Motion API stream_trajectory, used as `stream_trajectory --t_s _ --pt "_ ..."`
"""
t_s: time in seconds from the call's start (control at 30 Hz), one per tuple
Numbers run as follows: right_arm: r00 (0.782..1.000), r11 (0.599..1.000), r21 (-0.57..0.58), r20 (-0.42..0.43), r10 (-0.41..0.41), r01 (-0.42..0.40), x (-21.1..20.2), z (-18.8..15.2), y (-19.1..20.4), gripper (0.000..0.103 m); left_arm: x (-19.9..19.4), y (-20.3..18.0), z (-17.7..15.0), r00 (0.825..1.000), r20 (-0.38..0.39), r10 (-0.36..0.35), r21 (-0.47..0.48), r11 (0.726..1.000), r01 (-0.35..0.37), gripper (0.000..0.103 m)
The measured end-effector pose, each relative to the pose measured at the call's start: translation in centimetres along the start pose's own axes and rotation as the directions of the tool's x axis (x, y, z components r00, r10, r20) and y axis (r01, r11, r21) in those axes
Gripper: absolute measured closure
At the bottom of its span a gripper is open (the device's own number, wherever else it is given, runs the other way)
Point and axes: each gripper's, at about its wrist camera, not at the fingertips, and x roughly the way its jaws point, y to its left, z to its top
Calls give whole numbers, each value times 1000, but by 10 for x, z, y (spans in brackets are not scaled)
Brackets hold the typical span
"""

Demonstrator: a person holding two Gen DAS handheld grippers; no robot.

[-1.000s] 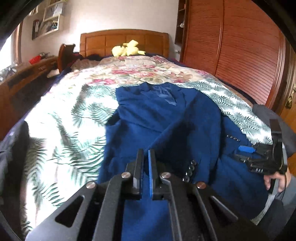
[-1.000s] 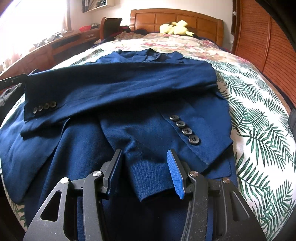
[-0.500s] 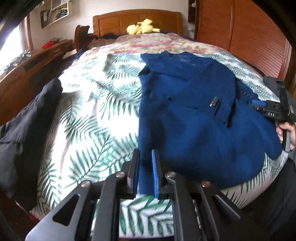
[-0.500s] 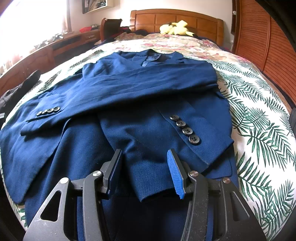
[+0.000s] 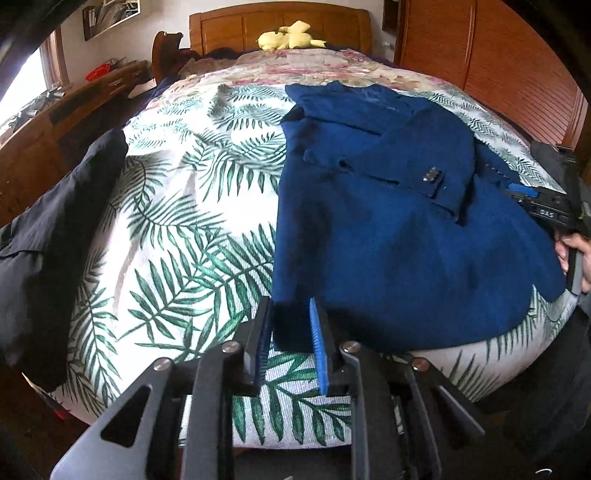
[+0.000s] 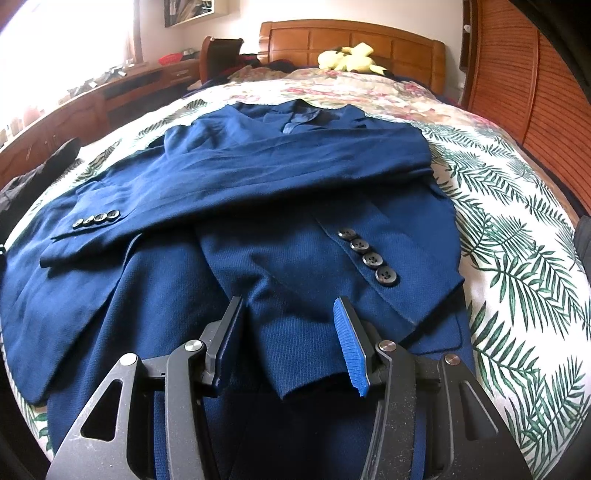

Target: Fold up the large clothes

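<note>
While the blue jacket (image 5: 399, 236) lies flat on the leaf-print bedspread (image 5: 192, 206), collar toward the headboard (image 5: 280, 22) and hem at the near edge of the bed, its long axis runs straight away from both grippers. Left gripper (image 5: 290, 332): jaws narrow and opening, near-left hem corner of the jacket between the pads; pads look to be letting go rather than pressing. Right gripper (image 6: 288, 339): jaws about half spread, hovering over the near cuff of the lower sleeve (image 6: 332, 295), cloth between them but no pinch visible. Upper sleeve (image 6: 236, 184) is laid across the chest, cuff buttons toward the left edge. Judgement: both sleeves are in, so the next fold likely runs hem-to-collar, along the long axis. Each hand already sits at its own hem corner; left is the nearer to an exposed edge, right must clear the sleeve cuff first.
</note>
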Motion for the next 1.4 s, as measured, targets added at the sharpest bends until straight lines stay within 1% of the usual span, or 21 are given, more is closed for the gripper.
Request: stream_trajectory --t_s 0.1,0.17,0.23,0.27,0.37,0.4,0.43,0.53,0.63,0.8,0.93,0.97,1.0,1.03,1.1,1.13,1.2,1.27,1.4 --pt "1000 1000 -8 7 -14 14 -4 -4 2 53 4 4 -1 1000 -1 -9 -33 999 9 82" --pt "1000 1000 -12 -6 -12 12 -6 -4 3 53 7 4 0 1000 -5 -8 -41 999 8 80" --pt "999 1000 -9 -33 9 -10 -14 -3 1 51 9 5 0 1000 -5 -5 -40 999 5 79" --pt "999 1000 3 -30 27 -27 -22 -5 -2 50 10 4 1 1000 -6 -2 -38 999 2 79" --pt "997 997 38 -18 73 -72 -50 -19 -11 39 12 3 1 1000 -1 7 -31 999 -7 78" --pt "998 997 36 -20 66 -65 -58 -25 -14 34 12 2 1 1000 2 10 -28 1000 -10 78" --pt "999 999 30 -29 46 -45 -68 -32 -17 33 13 2 1 1000 3 9 -30 1000 -9 78" --pt "999 999 37 -45 15 -14 -91 -51 -30 33 13 4 1 1000 9 4 -35 999 -4 78" --pt "996 998 60 -83 -14 19 -106 -70 -42 33 11 5 -1 1000 14 -3 -37 999 4 78" --pt "992 996 82 -120 -27 37 -113 -94 -49 33 2 0 -9 1000 13 -19 -29 999 19 78" --pt "993 995 90 -117 -31 42 -114 -102 -50 33 -1 -4 -12 1000 8 -17 -10 1000 17 78" --pt "993 995 92 -116 -26 36 -114 -102 -49 36 -1 -4 -13 1000 9 -17 -9 1000 17 78" --pt "993 996 91 -116 -13 24 -113 -102 -48 43 0 -3 -13 1000 8 -21 -10 1000 21 78" --pt "993 996 91 -114 3 8 -113 -101 -46 55 0 -2 -13 1000 7 -25 -12 1000 25 77" --pt "994 996 84 -105 35 -26 -113 -99 -42 71 2 0 -12 999 7 -36 -20 999 36 77" --pt "995 997 78 -96 32 -24 -114 -97 -40 76 3 0 -11 999 6 -38 -20 999 38 77" --pt "996 996 83 -79 38 -31 -115 -95 -38 80 4 0 -10 999 9 -39 -18 999 39 76" --pt "996 994 97 -69 54 -47 -116 -94 -38 80 6 0 -9 999 12 -42 -23 999 42 76" --pt "994 992 116 -88 64 -54 -112 -98 -41 79 6 0 -8 999 19 -41 -32 999 41 76"
